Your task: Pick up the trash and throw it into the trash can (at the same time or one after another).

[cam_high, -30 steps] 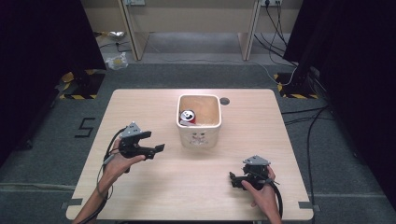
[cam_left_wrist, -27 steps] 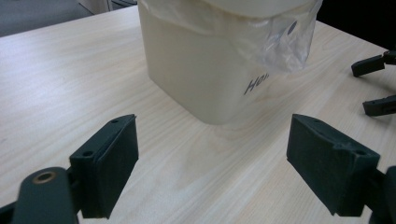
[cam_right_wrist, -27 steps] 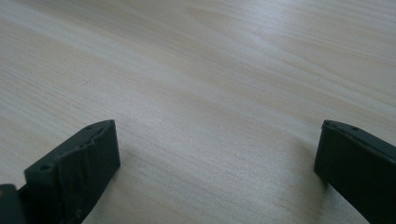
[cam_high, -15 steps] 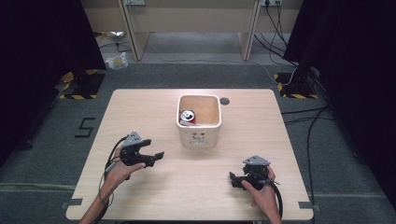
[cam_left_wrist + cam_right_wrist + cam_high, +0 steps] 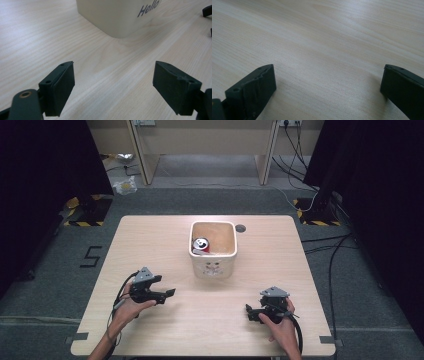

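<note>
A: Sitting at 12 o'clock on the bench (image 5: 150, 240): bin (image 5: 213, 262) with a can (image 5: 201, 244) inside.
B: Yep. Left hand-held gripper (image 5: 168, 294) at 8, right hand-held gripper (image 5: 248, 310) at 5, both jaws wide apart, empty.

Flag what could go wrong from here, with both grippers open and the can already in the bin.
1. The left gripper sits low, jaws wide, pointing at the cream bin; a forward push could shove the light bin across the table instead of gripping it.
2. The can leans inside near one wall, so a knocked bin might tip it out.
</note>
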{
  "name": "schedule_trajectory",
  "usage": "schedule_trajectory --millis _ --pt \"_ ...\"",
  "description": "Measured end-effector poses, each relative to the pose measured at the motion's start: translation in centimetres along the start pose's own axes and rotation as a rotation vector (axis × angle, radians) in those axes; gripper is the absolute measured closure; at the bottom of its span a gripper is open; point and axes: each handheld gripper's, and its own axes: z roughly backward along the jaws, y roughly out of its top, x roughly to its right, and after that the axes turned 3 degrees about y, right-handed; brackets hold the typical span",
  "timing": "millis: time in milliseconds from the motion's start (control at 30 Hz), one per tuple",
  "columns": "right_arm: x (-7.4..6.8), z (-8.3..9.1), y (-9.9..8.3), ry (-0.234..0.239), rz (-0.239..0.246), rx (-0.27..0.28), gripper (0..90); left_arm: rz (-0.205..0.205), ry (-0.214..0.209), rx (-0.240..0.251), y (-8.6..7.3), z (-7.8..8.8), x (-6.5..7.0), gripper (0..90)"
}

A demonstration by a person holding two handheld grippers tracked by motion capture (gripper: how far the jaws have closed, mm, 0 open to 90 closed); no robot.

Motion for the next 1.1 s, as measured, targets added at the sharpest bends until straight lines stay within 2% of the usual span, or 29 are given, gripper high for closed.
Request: schedule_trajectory --millis 467,667,933,1100 --pt "0.0 0.0 0.0 0.0 0.0 0.0 0.3 -0.023 0.018 -0.06 -1.8 -0.4 0.6 17.5" --pt "0.0 0.0 0.0 -0.001 0.0 0.0 0.3 -0.051 0.026 -0.086 -2.2 -0.3 1.0 17.1" --pt "0.0 0.0 0.0 -0.001 0.0 0.0 0.3 -0.068 0.042 -0.114 -2.8 0.0 1.5 17.1" --pt "0.0 0.0 0.0 0.0 0.002 0.0 0.3 -0.088 0.054 -0.119 -3.2 0.2 1.8 17.1"
